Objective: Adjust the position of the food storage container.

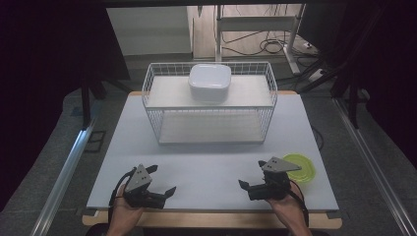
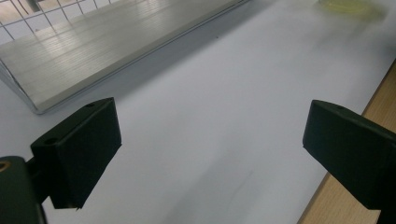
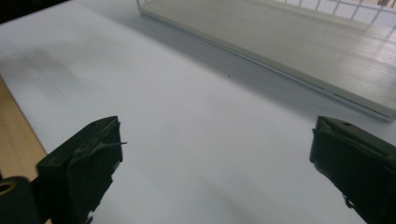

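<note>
My left gripper [image 1: 161, 180] rests near the table's front edge at the left, held in a hand, jaws wide apart with nothing between them. In the left gripper view the left gripper [image 2: 210, 154] is open over bare white surface. My right gripper [image 1: 252, 174] sits at the front right, also open and empty. The right gripper view has the right gripper [image 3: 215, 158] spread over the same surface. A white lidded box [image 1: 210, 81] stands on the top shelf of a white wire rack [image 1: 152, 105] at the table's far middle. A yellow-green bowl [image 1: 301, 167] lies just right of the right gripper.
The white mat [image 1: 206, 162] covers the table; a wooden edge [image 1: 211, 220] runs along the front. The rack's lower board [image 2: 93, 51] [image 3: 303, 51] lies ahead of both grippers. The bowl [image 2: 348, 4] shows blurred at the far right of the left gripper view.
</note>
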A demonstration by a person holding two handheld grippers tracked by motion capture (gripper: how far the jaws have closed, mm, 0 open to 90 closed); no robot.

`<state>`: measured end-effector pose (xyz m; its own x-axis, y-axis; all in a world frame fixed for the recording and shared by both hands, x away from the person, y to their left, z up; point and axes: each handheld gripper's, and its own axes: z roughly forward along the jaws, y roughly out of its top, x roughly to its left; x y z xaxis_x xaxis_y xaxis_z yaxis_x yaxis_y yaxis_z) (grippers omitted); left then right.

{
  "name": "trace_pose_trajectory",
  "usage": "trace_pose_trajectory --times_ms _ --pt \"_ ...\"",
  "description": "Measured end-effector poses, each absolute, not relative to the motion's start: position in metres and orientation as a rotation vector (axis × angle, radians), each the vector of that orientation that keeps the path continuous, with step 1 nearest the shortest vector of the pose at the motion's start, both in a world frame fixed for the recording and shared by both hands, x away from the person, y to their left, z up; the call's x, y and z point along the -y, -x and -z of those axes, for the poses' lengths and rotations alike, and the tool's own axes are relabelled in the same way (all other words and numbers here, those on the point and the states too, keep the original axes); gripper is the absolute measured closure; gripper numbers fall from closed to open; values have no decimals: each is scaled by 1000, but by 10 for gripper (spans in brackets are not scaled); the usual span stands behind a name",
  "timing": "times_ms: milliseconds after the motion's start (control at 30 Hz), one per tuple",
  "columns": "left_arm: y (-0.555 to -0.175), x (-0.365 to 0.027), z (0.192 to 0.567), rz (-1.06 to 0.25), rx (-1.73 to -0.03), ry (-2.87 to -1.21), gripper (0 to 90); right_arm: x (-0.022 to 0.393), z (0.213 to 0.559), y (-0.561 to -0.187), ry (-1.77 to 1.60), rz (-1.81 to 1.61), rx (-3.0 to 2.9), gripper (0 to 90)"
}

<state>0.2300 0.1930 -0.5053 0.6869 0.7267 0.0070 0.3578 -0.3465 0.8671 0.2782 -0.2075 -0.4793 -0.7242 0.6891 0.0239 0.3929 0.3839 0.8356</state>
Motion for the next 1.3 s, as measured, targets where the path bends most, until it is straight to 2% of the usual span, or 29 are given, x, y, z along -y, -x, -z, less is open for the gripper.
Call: trace_pose_trajectory --times_ms 167,233,400,433,467,667,867,1300 --pt "-231 -192 507 -490 -838 -1969 41 210 477 -282 -1001 -1210 -2299 0" --pt "-231 -192 507 -489 -838 -1969 41 214 474 -283 -1032 -1218 -2293 28" --pt "-231 -191 509 -485 -839 -1978 42 234 467 -287 -1101 -1214 -2254 303" --pt "-231 -191 509 -485 -839 -1978 42 234 467 -287 -1101 -1214 -2254 303" --pt "-232 -191 509 -483 -837 -1981 42 243 463 -288 -1121 -1202 -2233 383" --pt "-233 -192 510 -475 -842 -1978 43 264 455 -290 -1136 -1179 -2181 658" --pt "-233 -192 510 -468 -845 -1971 44 287 453 -294 -1166 -1098 -2140 879" --pt "-235 -193 512 -453 -856 -1974 45 350 456 -302 -1387 -1018 -1963 898"
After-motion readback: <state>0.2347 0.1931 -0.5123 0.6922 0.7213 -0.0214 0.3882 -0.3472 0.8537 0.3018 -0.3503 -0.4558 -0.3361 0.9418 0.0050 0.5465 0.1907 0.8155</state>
